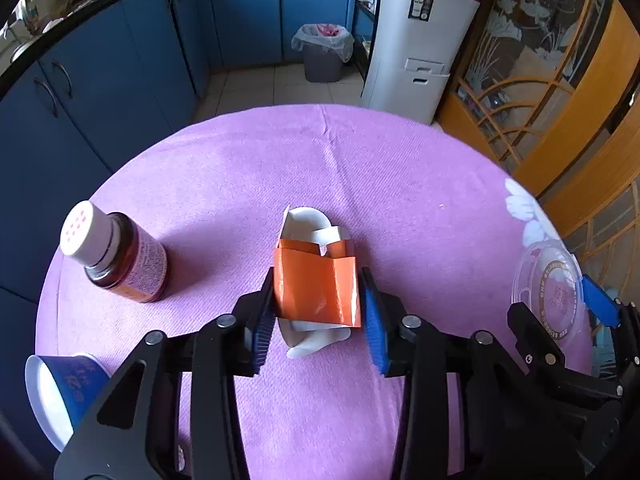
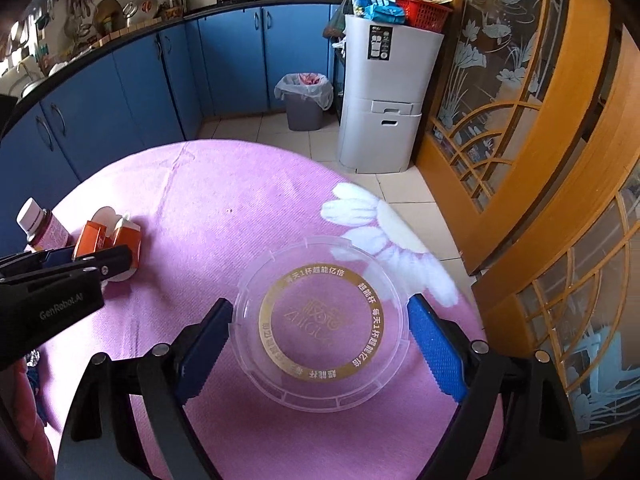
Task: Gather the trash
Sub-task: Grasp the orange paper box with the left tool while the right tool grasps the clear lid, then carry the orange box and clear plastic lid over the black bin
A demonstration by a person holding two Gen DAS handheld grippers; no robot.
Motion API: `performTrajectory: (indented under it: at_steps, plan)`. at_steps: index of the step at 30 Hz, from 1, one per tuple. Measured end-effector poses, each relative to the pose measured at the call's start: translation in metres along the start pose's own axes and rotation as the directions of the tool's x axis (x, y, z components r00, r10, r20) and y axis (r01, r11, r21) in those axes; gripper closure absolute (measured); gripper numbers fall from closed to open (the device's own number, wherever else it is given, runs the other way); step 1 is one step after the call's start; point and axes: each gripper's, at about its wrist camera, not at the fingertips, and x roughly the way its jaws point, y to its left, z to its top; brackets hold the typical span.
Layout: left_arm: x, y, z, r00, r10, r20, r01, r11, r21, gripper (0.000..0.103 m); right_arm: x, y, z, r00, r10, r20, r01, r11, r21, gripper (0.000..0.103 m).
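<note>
L gripper [image 1: 318, 312] straddles the carton [image 1: 316, 286], mid-table. Jaws part open; L pad looks touching the carton's side, R pad just beside it, can't confirm a real clamp. R gripper [image 2: 320, 344] straddles the lid [image 2: 322, 322] near the table's R edge. Jaws wide; both pads right at the rim, grip not confirmed either.

Handling, my read:
- Carton: orange card, torn/flattened, white liner sticking out both ends. Light, soft, will crush. Glossy so prob slippery. Pinch across the orange mid-section, not the loose white flaps.
- Lid: clear thin plastic disc w/ gold print ring, lying flat. Very light, flexy, slick. Squeezing across the diameter may bow it or pop it out. Go easy, or lever one edge up first.

Also on table: bottle [image 1: 120, 258] w/ white shaker cap, upright, L side. Blue paper cup [image 1: 60, 384] on its side at near-L edge.

Surface: round table, purple cloth [image 1: 360, 176], ribbed weave, crease down the middle. Grippy, could snag pads when scraping under the lid.

Room: kitchen, blue cabinets, tiled floor. Lined bin [image 2: 306, 100] on the floor past the table's far side, next to a white unit, well apart from the table. Wood/glass door on R.
</note>
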Motion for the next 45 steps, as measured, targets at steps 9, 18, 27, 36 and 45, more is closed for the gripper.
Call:
performTrajectory:
  at_steps: [9, 18, 27, 36, 45]
  plan:
    - [-0.028, -0.009, -0.002, 0.998, -0.014, 0.057, 0.014, 1.000, 0.006, 0.068, -0.021, -0.008, -0.003, 0.999, 0.000, 0.041, 0.000, 1.000, 0.012, 0.017]
    - [-0.052, -0.057, -0.013, 0.995, -0.043, 0.086, 0.035, 0.995, 0.095, 0.069, -0.049, -0.047, -0.012, 0.995, -0.040, 0.089, 0.034, 0.997, 0.066, 0.017]
    - [-0.066, -0.130, -0.026, 0.992, -0.085, 0.095, 0.064, 0.976, 0.206, 0.070, -0.072, -0.105, -0.033, 0.990, -0.093, 0.106, 0.075, 0.984, 0.161, 0.017]
    - [-0.074, -0.200, -0.044, 0.989, -0.123, 0.082, 0.092, 0.945, 0.315, 0.070, -0.088, -0.166, -0.062, 0.985, -0.140, 0.099, 0.110, 0.959, 0.263, 0.017]
    - [-0.074, -0.265, -0.064, 0.987, -0.152, 0.058, 0.114, 0.902, 0.416, 0.070, -0.088, -0.213, -0.095, 0.985, -0.162, 0.064, 0.132, 0.933, 0.335, 0.017]
